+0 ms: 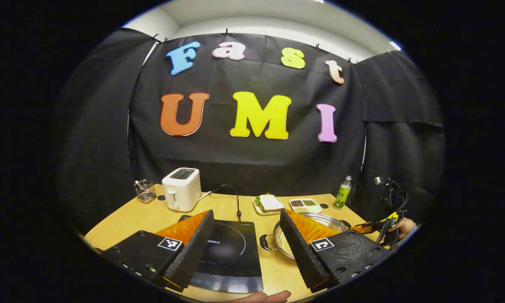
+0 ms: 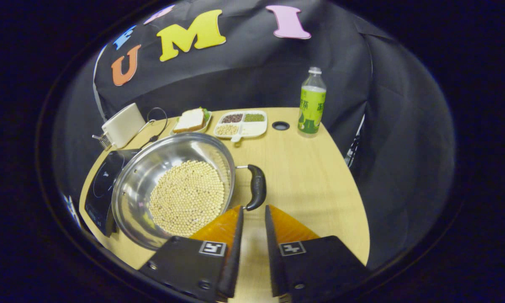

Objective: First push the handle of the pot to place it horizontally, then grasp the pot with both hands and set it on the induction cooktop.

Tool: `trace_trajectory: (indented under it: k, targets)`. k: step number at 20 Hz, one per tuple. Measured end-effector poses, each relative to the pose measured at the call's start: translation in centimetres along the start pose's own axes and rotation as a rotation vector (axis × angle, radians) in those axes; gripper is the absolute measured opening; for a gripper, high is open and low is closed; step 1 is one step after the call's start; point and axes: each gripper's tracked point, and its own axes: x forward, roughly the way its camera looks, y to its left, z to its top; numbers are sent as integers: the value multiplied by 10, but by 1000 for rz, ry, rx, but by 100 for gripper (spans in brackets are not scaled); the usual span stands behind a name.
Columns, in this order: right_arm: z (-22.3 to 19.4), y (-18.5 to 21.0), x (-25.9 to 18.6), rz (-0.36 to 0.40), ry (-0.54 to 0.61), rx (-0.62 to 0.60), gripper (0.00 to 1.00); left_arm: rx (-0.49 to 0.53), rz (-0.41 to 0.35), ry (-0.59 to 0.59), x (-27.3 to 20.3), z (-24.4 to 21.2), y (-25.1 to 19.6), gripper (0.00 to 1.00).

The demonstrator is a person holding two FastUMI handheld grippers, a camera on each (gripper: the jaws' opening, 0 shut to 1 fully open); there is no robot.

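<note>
The left gripper hung wide open above the cooktop at the tabletop front edge. The pot of beans sat just right of the cooktop, its rim cut off behind the fingers. The right gripper, jaws narrowly parted and empty, stood just before the handle.

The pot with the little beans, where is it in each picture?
Left gripper view: the pot sits low and right of centre, partly behind the near finger.
Right gripper view: the pot is left of centre, above the fingers.
Shared landmark: the green bottle on the table's far edge.
</note>
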Motion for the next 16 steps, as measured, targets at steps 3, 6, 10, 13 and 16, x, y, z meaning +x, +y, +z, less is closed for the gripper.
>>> trace_trajectory:
  k: [3, 6, 10, 13, 16]
  targets:
    - [20, -9, -15, -39, -75, -28, 78, -16, -12, 35, 23, -11, -5, 94]
    - [30, -4, -25, -17, -94, -35, 84, -8, 15, 90, 44, -28, -5, 95]
    - [41, 2, -29, 11, -101, -39, 86, -5, -1, 161, 73, -52, -19, 95]
    - [44, 3, -25, 27, -92, -22, 86, 9, -10, 240, 96, -78, -30, 95]
    - [52, -3, -16, 15, -119, -10, 86, 18, -24, 313, 114, -104, -41, 95]
